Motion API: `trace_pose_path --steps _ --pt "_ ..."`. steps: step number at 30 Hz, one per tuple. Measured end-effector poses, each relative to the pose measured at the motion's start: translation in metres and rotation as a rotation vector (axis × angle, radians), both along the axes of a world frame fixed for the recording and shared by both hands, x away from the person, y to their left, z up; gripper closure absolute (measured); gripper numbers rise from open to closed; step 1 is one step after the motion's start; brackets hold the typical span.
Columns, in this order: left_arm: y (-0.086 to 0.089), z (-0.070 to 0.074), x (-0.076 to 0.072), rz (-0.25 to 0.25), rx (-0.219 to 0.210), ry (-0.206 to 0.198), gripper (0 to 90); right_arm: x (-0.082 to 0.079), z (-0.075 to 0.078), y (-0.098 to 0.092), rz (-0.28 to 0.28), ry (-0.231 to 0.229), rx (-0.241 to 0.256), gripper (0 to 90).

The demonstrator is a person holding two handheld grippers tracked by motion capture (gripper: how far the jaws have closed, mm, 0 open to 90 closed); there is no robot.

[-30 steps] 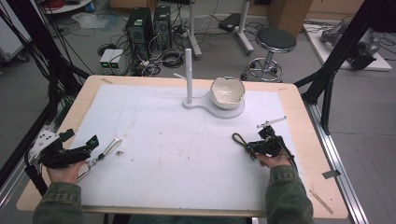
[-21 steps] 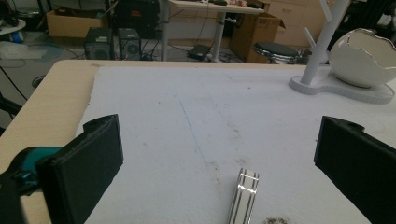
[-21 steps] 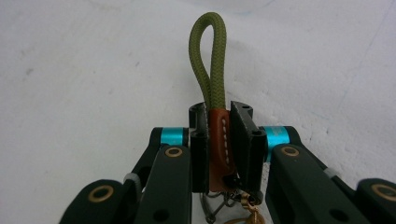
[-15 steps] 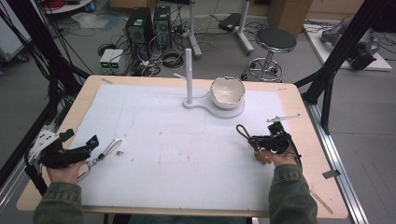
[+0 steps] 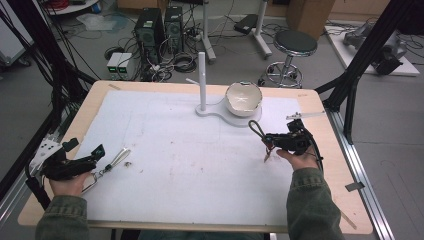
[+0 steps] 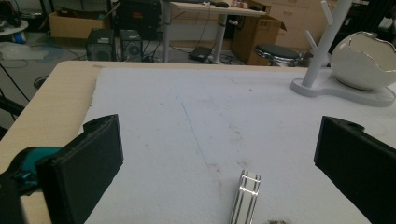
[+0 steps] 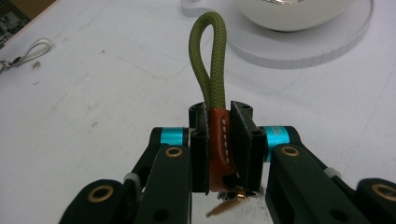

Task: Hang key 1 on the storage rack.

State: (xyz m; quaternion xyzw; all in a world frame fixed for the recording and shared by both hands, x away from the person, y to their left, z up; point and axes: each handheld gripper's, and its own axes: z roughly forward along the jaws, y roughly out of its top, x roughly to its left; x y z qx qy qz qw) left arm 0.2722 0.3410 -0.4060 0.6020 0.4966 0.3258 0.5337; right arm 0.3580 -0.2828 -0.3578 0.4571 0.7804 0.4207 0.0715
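My right gripper is shut on the brown leather wrap of a key strap. Its olive rope loop sticks out past the fingertips and a brass clip hangs below. In the high view that right gripper is held at the right of the mat, with the loop pointing toward the white stand's base. The stand carries an upright post and a white bowl. My left gripper rests open at the near left, jaws wide apart. A silver metal clip lies just ahead of it.
A white mat covers most of the wooden table. A small loose piece lies beside the clip. Beyond the far edge stand computer towers, cables and a stool. Black frame posts rise at the right.
My right gripper has carried the strap away from the person and slightly left, closer to the stand's base. The left gripper and the silver clip have stayed put.
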Motion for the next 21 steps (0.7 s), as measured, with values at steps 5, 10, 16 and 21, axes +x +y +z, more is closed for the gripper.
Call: trace_pose_path --steps 5,10,16,21 --pt "0.0 0.0 0.0 0.0 -0.004 0.001 1.7 0.003 0.012 0.009 0.017 -0.014 -0.007 78.0" --pt "0.001 0.0 0.0 0.0 -0.01 0.001 1.7 0.006 0.021 0.017 0.035 -0.032 -0.002 77.9" --pt "0.001 0.0 0.0 -0.001 -0.013 0.001 1.7 0.012 0.031 0.029 0.05 -0.041 0.003 77.9" --pt "0.001 0.0 0.0 -0.001 -0.014 0.002 1.7 0.017 0.037 0.038 0.064 -0.053 -0.001 77.9"
